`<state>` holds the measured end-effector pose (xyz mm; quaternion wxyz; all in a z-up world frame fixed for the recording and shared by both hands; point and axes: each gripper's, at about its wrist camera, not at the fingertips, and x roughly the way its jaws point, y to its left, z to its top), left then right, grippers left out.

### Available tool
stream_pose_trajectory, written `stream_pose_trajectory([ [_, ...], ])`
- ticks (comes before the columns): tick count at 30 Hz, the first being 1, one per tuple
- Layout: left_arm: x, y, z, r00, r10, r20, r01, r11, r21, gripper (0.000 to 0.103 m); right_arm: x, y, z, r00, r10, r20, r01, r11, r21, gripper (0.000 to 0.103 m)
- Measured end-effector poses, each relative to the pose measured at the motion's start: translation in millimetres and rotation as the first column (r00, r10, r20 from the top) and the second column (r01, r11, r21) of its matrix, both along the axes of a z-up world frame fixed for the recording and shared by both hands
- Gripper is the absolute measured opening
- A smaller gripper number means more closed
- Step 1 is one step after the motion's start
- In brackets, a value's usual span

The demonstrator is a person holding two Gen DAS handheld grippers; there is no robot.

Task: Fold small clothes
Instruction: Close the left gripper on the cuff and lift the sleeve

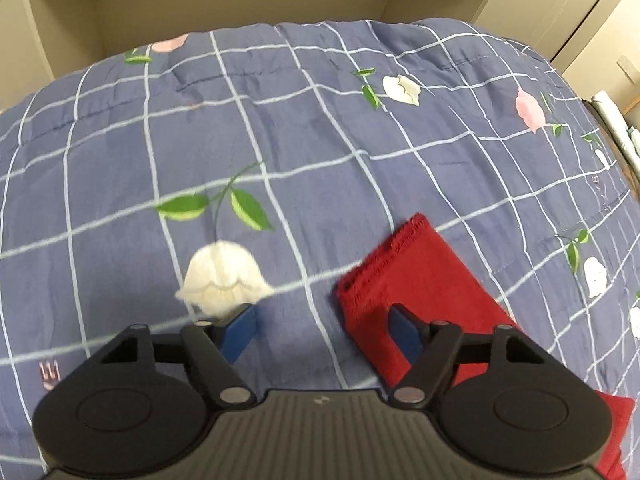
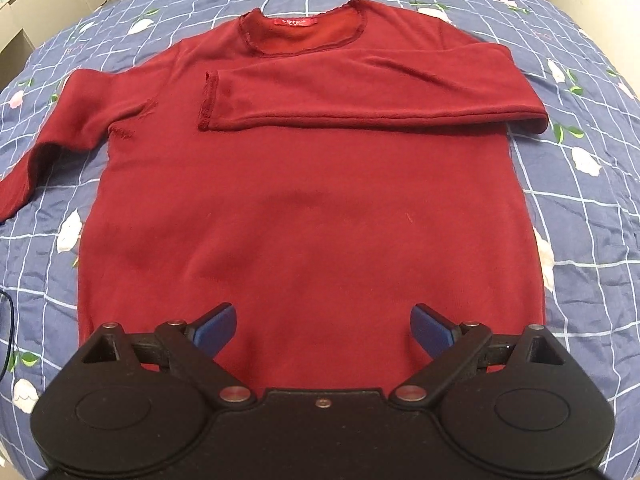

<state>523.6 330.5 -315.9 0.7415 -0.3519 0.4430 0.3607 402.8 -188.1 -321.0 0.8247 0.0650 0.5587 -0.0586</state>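
Observation:
A dark red long-sleeved top (image 2: 312, 208) lies flat on the bed, neck at the far side. Its right-hand sleeve (image 2: 360, 100) is folded across the chest. The other sleeve (image 2: 60, 120) stretches out to the left. My right gripper (image 2: 324, 332) is open above the hem, nothing between its blue pads. In the left wrist view the cuff end of that outstretched red sleeve (image 1: 420, 280) lies on the bedspread. My left gripper (image 1: 324, 332) is open just left of the cuff, its right pad (image 1: 404, 336) over the red cloth.
The blue checked bedspread (image 1: 280, 140) with printed flowers covers the whole bed. Beige walls and cupboards (image 1: 580, 20) stand beyond its far edge. A dark cable (image 2: 6, 320) runs along the left edge in the right wrist view.

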Motion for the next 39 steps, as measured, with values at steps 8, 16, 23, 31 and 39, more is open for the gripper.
stream_pose_trajectory([
  [8,12.8,-2.6,10.8,0.994,-0.106,0.021,0.106,0.994,0.017,0.006,-3.1,1.5,-0.1,1.0,-0.014,-0.005,0.014,1.0,0.001,0.095],
  [16,16.2,-7.7,64.0,0.973,-0.185,0.136,0.162,0.973,0.166,0.004,-3.5,-1.5,5.2,1.0,-0.017,0.021,0.016,1.0,0.019,0.095],
  [23,24.7,-25.3,148.3,0.895,-0.313,0.318,0.206,0.923,0.326,0.004,-4.1,-9.8,10.3,0.999,-0.013,0.047,0.012,0.999,0.031,0.095],
  [31,34.2,-108.0,236.9,0.732,-0.51,0.452,0.31,0.84,0.445,0.004,1.7,-28.6,21.6,0.996,-0.003,0.087,-0.002,0.998,0.057,0.095],
  [39,37.7,-235.5,264.7,0.555,-0.694,0.459,0.496,0.719,0.487,0.004,-2.3,-70.2,38.9,0.99,-0.034,0.134,0.025,0.997,0.07,0.096],
])
